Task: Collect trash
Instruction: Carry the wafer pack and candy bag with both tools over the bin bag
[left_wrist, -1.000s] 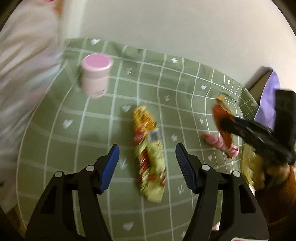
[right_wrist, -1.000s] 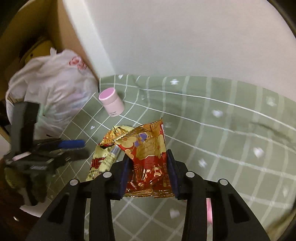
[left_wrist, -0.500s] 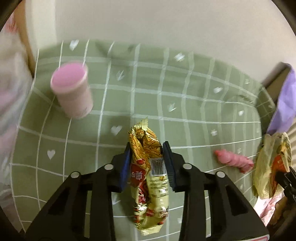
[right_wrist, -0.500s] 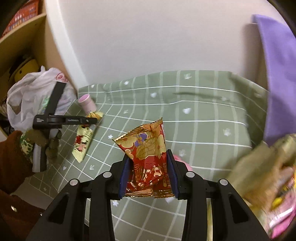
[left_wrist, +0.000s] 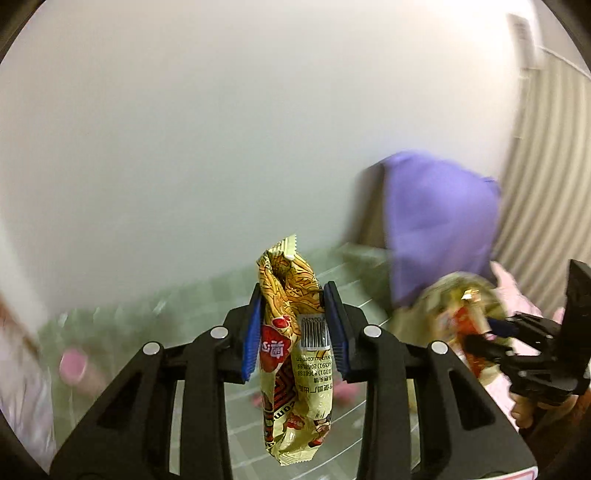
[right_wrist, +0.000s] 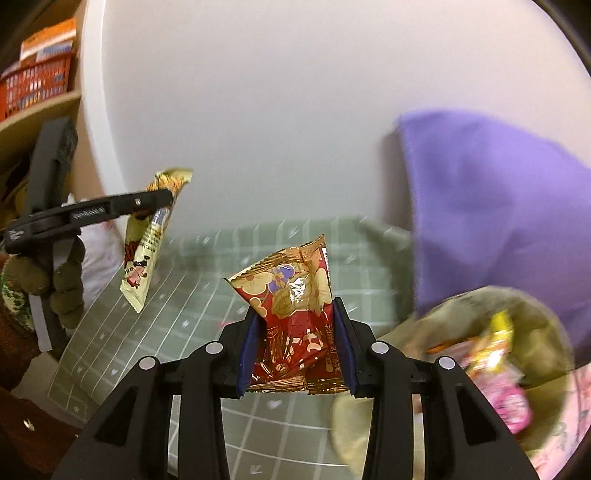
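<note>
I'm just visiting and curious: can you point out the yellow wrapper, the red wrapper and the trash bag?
yellow wrapper (left_wrist: 291, 354): left wrist view, printed middle between the fingers.
red wrapper (right_wrist: 295, 314): right wrist view, its crinkled front.
trash bag (right_wrist: 532, 306): right wrist view, its olive rim.

surface: green grid tablecloth (right_wrist: 192, 295) | on it: blurred pink cup (left_wrist: 74, 365)

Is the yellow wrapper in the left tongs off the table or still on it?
Off the table. The yellow wrapper hangs clamped in the left tongs, above the green cloth.
</note>
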